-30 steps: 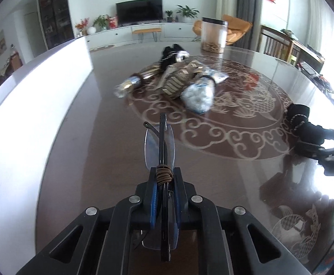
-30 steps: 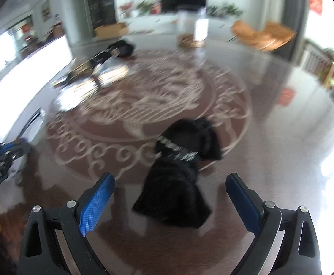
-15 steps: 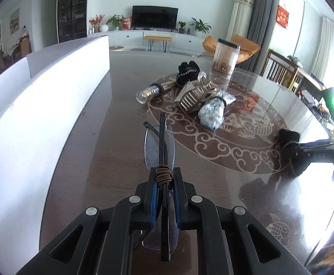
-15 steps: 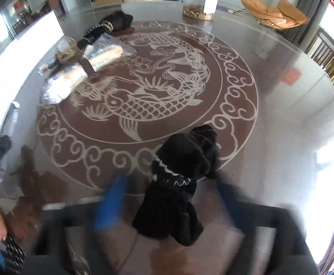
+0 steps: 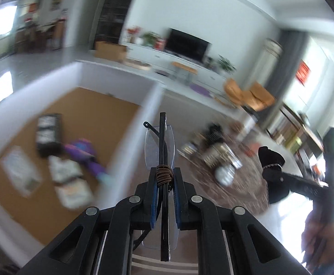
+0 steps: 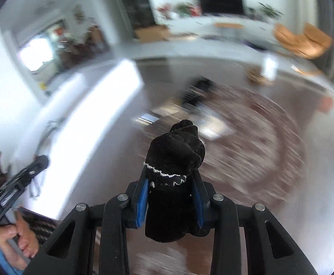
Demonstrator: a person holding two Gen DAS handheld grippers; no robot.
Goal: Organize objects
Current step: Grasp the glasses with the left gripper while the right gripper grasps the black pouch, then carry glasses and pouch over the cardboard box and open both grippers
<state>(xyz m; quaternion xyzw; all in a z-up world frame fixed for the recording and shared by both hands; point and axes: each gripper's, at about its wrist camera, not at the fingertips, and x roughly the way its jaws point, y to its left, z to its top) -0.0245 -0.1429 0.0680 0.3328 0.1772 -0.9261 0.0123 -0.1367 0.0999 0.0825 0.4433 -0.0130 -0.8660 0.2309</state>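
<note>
**Both grippers up off the table, each with a load**

Both loads have left the tabletop since a second ago: the black sock [image 6: 175, 178], then lying between wide-spread jaws, now hangs pinched in the right gripper [image 6: 170, 197], whose jaws have just been closing on it. Sock has a thin white zigzag band across the middle; its lower end droops below the blue pads.

Left gripper [image 5: 164, 197] pressed together on folded glasses [image 5: 161, 146], a brown cord wound round them at the pads; clear lens and one black arm stick out ahead. View has swung from the table to a white-walled box [image 5: 148, 105] with a brown floor.

Inside the box, all smeared by motion: a dark block with pale label stripes [image 5: 47, 133], something purple [image 5: 84, 153], pale packets [image 5: 68, 183]. No writing is readable on any of them.

On the table [image 6: 270, 206], the remaining pile [image 5: 217, 153] is a blur of silver and black; single items cannot be told apart. Table pattern streaked.

From the left view the right gripper shows at the right edge, sock [image 5: 271, 160] at its tip, the hand [image 5: 320, 236] behind cut off. From the right view, the left gripper [image 6: 38, 162] is partly out of frame at the left edge, fingers [image 6: 22, 243] below it.
</note>
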